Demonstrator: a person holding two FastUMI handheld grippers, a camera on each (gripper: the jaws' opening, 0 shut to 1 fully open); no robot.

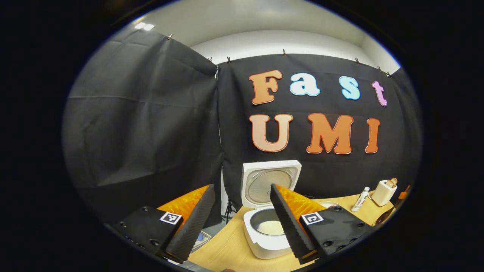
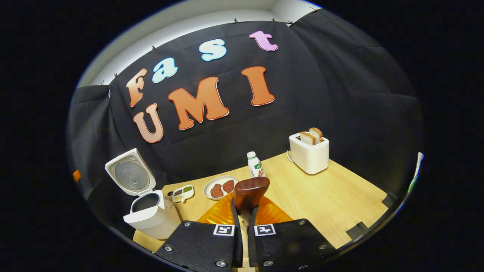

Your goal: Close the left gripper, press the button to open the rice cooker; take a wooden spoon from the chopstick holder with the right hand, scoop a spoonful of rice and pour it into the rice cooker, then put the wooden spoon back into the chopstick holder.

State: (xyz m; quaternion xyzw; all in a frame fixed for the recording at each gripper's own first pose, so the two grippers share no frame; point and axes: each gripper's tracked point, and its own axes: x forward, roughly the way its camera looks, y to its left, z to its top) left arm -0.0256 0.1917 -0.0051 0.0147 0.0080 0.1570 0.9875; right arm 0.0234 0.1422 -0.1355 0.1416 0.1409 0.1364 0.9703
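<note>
The white rice cooker (image 1: 264,241) stands open on the wooden table (image 1: 227,245), its lid (image 1: 270,181) upright and white rice (image 1: 273,227) in the pot. My left gripper (image 1: 241,186) hovers in front of the rice cooker, open, with nothing between its widely spread fingers. In the right gripper view the rice cooker (image 2: 151,217) sits at the lower left with its lid (image 2: 130,175) raised. My right gripper (image 2: 245,207) is shut on a dark wooden spoon (image 2: 250,192), whose bowl sticks up past the fingertips. I cannot tell what the spoon's bowl holds.
On the table (image 2: 340,196) are a white toaster (image 2: 309,153) with bread slices, a small bottle (image 2: 255,165), a plate (image 2: 211,183) with meat pieces and a small divided dish (image 2: 183,193). The toaster (image 1: 383,192) and bottle (image 1: 360,199) stand right of the rice cooker.
</note>
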